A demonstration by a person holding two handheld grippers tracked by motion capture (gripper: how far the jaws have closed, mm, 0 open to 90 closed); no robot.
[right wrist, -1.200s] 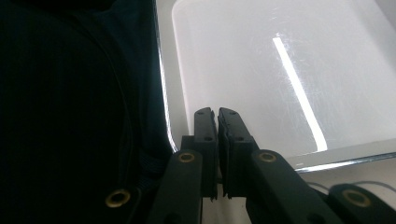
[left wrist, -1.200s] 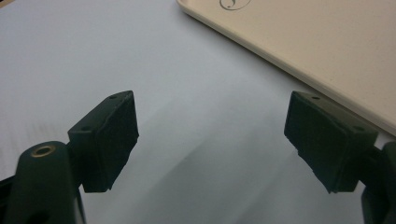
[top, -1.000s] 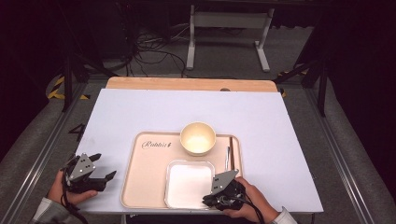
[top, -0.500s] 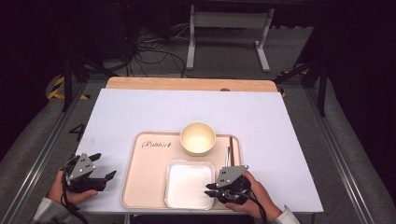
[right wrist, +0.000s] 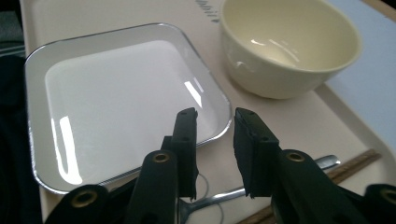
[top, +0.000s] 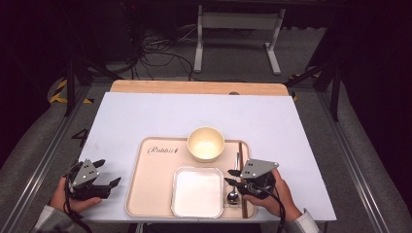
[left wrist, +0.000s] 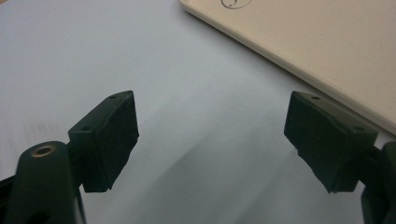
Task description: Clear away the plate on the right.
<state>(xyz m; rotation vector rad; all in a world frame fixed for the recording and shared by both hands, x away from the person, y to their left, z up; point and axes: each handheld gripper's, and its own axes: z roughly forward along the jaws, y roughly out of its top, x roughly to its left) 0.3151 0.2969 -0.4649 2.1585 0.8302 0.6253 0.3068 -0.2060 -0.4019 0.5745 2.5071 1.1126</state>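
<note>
Your right tongs (right wrist: pixel 214 154) have just been opening, jaws parted a little with nothing between them, hovering above the spoon (top: pixel 235 187) that lies on the tray (top: pixel 155 194) beside the chopsticks (top: pixel 241 160). Your left tongs (left wrist: pixel 210 140) gape wide and empty over the bare surface (top: pixel 145 116). Dip carelessly and a jaw could catch the spoon's handle and flick it off the tray. Nearest sits the empty square plate (right wrist: pixel 116 93); beyond it the bowl (right wrist: pixel 289 46), also empty.
</note>
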